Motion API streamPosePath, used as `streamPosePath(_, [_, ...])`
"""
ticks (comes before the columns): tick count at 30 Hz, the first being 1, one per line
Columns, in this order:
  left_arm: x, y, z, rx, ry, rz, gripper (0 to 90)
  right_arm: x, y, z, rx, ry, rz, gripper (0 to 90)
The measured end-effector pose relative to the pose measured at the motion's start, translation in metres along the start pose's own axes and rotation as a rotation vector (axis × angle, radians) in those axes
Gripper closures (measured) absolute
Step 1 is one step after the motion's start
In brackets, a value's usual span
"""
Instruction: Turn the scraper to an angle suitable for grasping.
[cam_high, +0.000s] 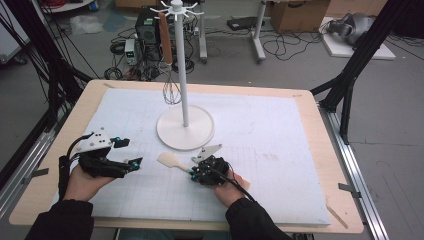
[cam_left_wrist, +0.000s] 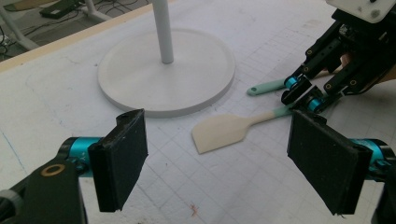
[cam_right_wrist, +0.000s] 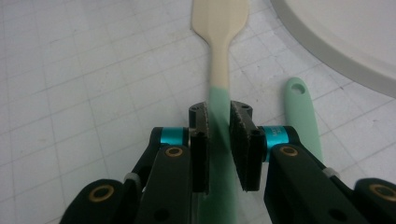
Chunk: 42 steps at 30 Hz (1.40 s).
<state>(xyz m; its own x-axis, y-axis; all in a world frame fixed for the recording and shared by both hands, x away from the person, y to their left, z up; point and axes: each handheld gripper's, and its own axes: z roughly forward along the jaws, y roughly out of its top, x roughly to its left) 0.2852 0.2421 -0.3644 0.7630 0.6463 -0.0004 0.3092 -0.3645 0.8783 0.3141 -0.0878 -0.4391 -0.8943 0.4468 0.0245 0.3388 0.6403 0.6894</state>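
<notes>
your right gripper sits low centre in the right gripper view, jaws drawn narrow around the mint-green handle of the spatula; the pads look to be touching it, a slight blur there. the cream blade runs off the top edge of that frame. in the high view the spatula lies flat on the white mat of the counter, centre frame, just below the stand's round base. a second mint handle lies right of the jaws, beside the base rim. your left gripper rests lower left in the high view, jaws wide, nothing between them. a whisk hangs from the stand at top centre.
</notes>
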Motion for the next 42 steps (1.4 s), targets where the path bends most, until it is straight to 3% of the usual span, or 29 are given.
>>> streamPosePath(8, [0.0, 0.0, 0.0, -0.001, -0.002, -0.001, 20.5, -0.001, 0.001, -0.003, -0.026, 0.031, 0.003, 78.9])
streamPosePath(19, [-0.001, 0.0, 0.001, 0.001, -0.007, 0.004, 20.5, -0.005, 0.001, -0.01, -0.067, 0.04, 0.013, 78.9])
streamPosePath(27, [-0.003, 0.001, 0.003, 0.008, -0.018, 0.018, 20.5, -0.005, 0.001, -0.015, -0.076, 0.083, 0.008, 79.0])
streamPosePath(30, [-0.004, 0.001, 0.005, 0.012, -0.031, 0.021, 20.7, -0.006, 0.002, -0.019, -0.084, 0.126, 0.006, 78.9])
streamPosePath(42, [-0.014, 0.005, 0.013, 0.028, -0.103, 0.066, 22.3, -0.008, 0.003, -0.038, -0.104, 0.183, -0.009, 78.9])
